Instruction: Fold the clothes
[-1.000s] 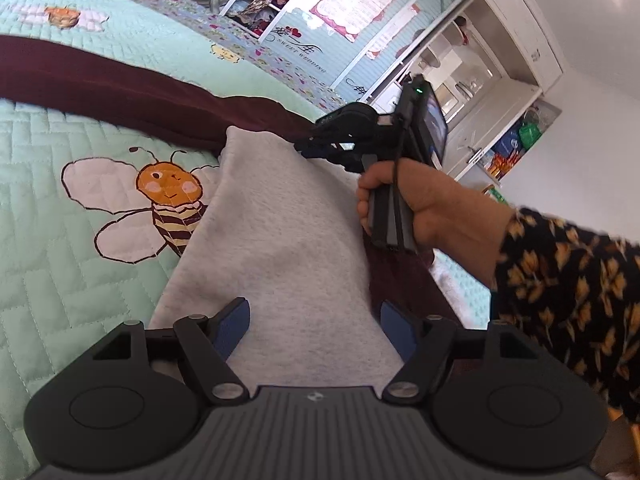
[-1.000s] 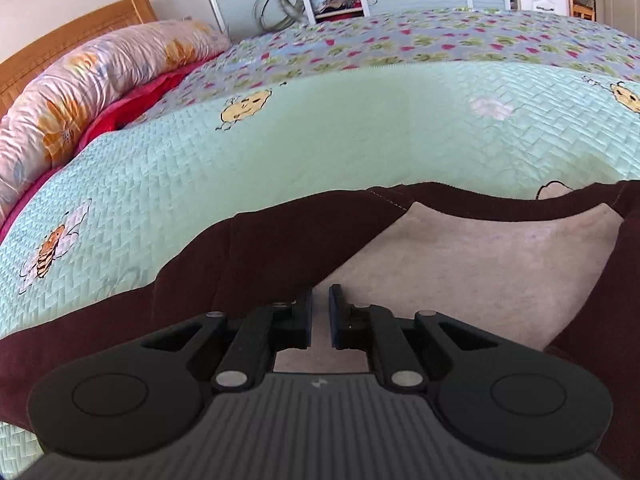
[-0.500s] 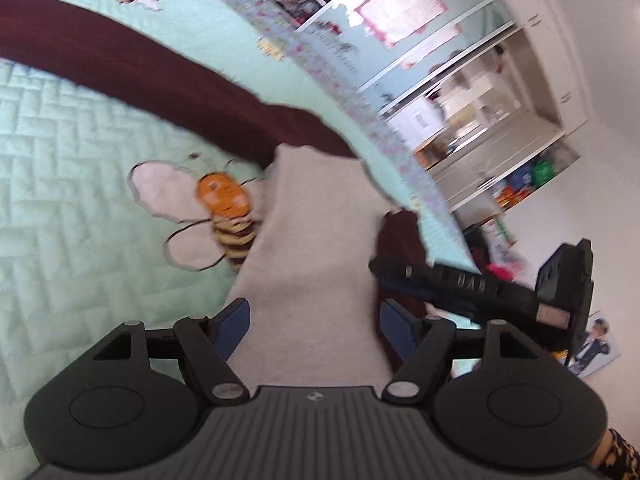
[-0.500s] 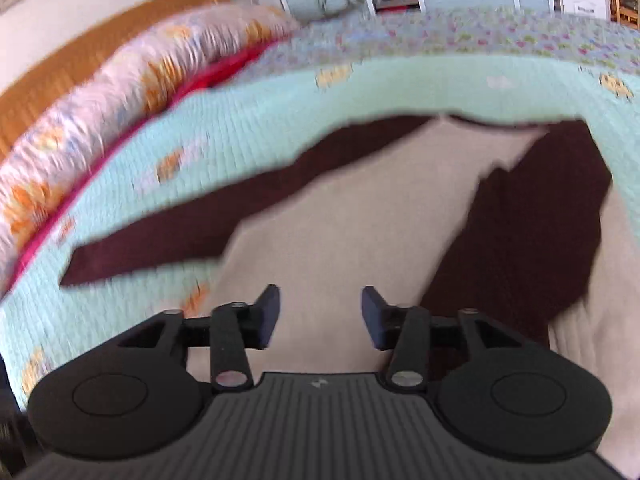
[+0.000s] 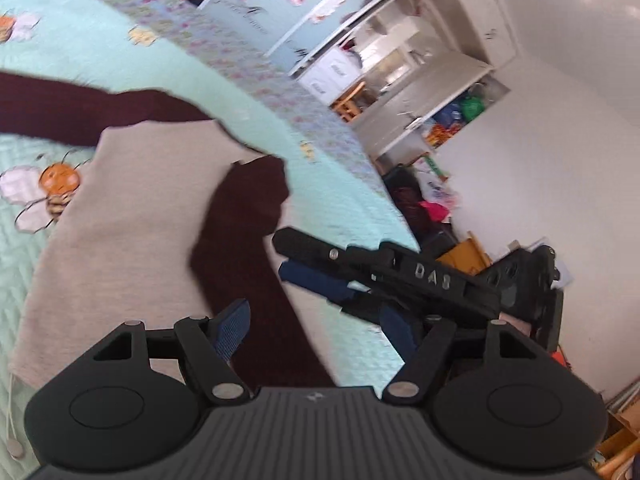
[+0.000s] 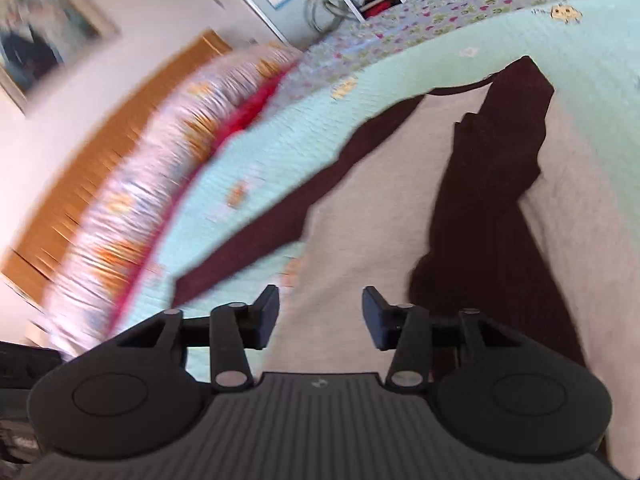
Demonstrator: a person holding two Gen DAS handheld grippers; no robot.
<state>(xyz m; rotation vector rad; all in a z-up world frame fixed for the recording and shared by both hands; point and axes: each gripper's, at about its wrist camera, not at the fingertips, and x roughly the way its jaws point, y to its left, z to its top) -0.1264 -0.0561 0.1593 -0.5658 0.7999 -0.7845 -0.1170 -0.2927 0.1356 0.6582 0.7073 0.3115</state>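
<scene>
A grey sweatshirt with dark maroon sleeves lies flat on the mint quilt. One maroon sleeve is folded lengthwise over the grey body. The other sleeve stretches out sideways across the quilt. My left gripper hovers open above the folded sleeve's lower part, with nothing between its blue pads. In the left wrist view my right gripper hangs in the air over the garment's right edge. Its jaws are opening in the right wrist view, with nothing between them.
A patterned pillow and a wooden headboard lie along the bed's left side. White shelves and cluttered floor items stand beyond the bed's far right edge. A bee print shows on the quilt beside the sweatshirt.
My right gripper, shut at the sweatshirt's shoulder before, has opened and drawn back toward me, leaving the maroon sleeve folded over the grey body. My left gripper has risen and stayed open.
</scene>
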